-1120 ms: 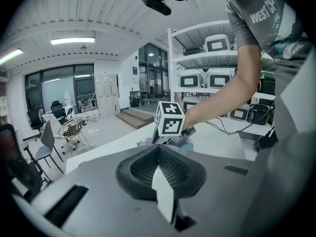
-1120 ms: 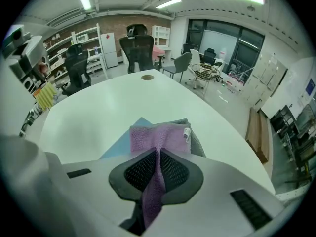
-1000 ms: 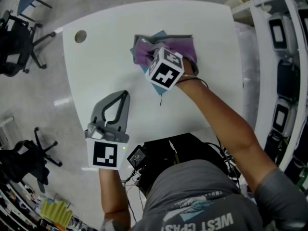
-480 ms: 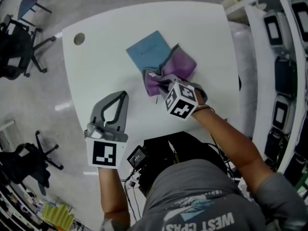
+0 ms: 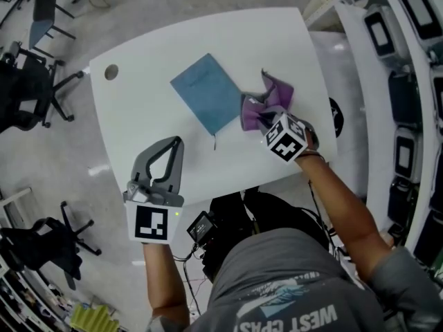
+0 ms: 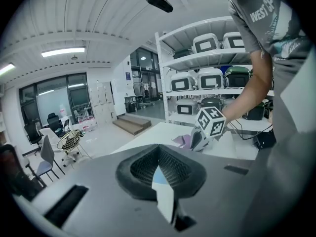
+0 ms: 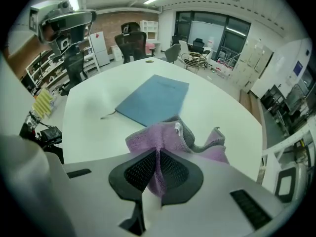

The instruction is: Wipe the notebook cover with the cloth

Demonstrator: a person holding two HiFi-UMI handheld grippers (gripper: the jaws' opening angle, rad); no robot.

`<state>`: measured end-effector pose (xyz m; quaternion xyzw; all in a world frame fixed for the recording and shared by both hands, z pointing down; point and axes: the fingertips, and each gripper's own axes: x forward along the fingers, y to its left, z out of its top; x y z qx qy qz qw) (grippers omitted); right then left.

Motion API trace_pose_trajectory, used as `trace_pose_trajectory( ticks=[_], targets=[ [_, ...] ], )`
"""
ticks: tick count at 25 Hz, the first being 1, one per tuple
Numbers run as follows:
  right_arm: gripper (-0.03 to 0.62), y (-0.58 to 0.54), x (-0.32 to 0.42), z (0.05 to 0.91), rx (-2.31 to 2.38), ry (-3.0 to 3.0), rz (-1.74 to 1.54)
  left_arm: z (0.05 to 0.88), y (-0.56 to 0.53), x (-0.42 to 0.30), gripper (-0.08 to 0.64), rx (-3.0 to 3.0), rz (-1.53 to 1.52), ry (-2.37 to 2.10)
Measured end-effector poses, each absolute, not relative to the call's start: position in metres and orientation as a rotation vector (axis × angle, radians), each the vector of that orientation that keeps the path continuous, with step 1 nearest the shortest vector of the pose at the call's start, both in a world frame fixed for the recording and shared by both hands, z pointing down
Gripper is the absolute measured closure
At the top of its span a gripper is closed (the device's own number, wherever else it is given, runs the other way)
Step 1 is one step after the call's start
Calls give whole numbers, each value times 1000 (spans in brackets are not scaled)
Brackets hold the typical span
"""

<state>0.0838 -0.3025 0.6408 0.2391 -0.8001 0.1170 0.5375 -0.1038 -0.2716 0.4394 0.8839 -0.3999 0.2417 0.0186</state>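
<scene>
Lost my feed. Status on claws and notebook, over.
Right claw shut on purple cloth, beside notebook. Left claw shut, empty, near table edge. Notebook bare, flat. Nothing in the way.

The thin blue rectangular notebook (image 5: 206, 93) lies shut and flat on the white table (image 5: 138, 109), turned at a slant to its edges, with its cover fully bare. A dark ribbon marker (image 5: 213, 142) trails from its near corner. The purple microfibre cloth with grey edging (image 5: 266, 106) is bunched up just right of the notebook, one fold pinched in the right claw (image 7: 157, 157) and the rest slumped on the table. Whether cloth and notebook touch is unclear.
</scene>
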Motion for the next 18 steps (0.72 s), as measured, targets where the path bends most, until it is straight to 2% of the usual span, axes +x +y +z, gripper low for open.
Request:
trace_pose_trajectory(
  ticks=[6, 11, 16, 18],
  targets=[
    [546, -291, 162, 647, 692, -1837, 344, 422, -261, -90, 557, 2765, 783, -1251],
    [543, -284, 189, 649, 767, -1879, 347, 409, -251, -76, 558, 2762, 804, -1262],
    [470, -279, 189, 633, 813, -1976, 350, 391, -243, -64, 557, 2778, 825, -1283],
    [465, -275, 187, 619, 814, -2018, 336, 382, -239, -61, 557, 2788, 830, -1296]
  ],
)
